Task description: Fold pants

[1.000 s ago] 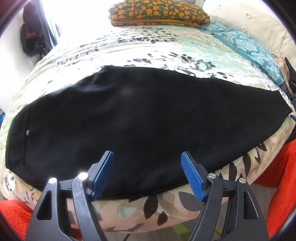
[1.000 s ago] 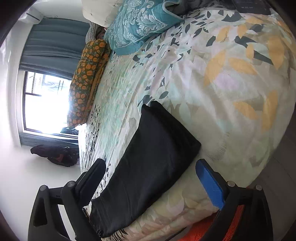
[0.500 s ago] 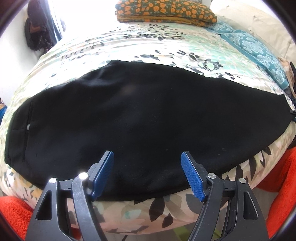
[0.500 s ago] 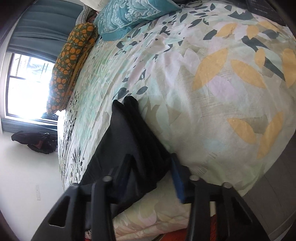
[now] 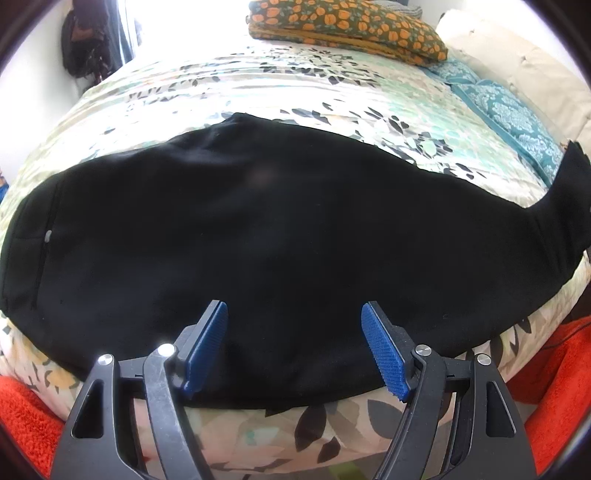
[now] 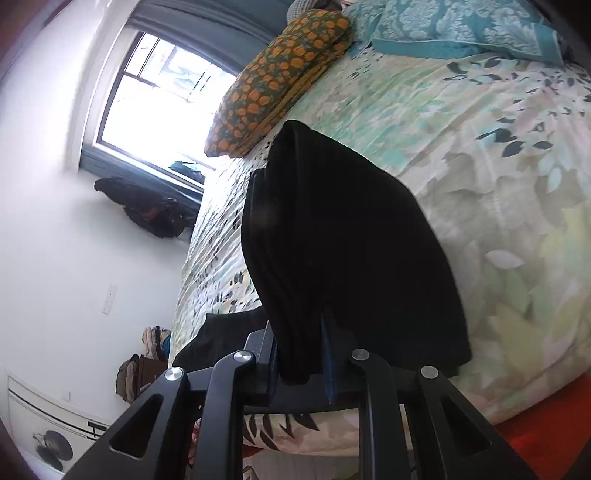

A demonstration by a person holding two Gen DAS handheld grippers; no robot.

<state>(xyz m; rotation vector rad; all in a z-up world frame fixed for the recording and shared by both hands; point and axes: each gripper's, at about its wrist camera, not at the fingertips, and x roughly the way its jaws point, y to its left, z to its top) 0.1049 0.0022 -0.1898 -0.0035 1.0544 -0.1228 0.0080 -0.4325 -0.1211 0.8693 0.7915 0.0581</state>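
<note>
Two claws were in view. The right claw (image 6: 301,360), which a second earlier stood wide over the leg ends, had just been closing and now pinched the hem end of the black fabric pants (image 5: 266,236), lifting it off the leaf-print bed cover (image 5: 280,85); judged, the lengthwise fold had begun. The left claw (image 5: 295,347) hung with jaws apart above the near edge, holding nothing. The pants otherwise lay flat across the bed. No containers were seen. An orange-spotted pillow (image 5: 347,26) lay beyond.
</note>
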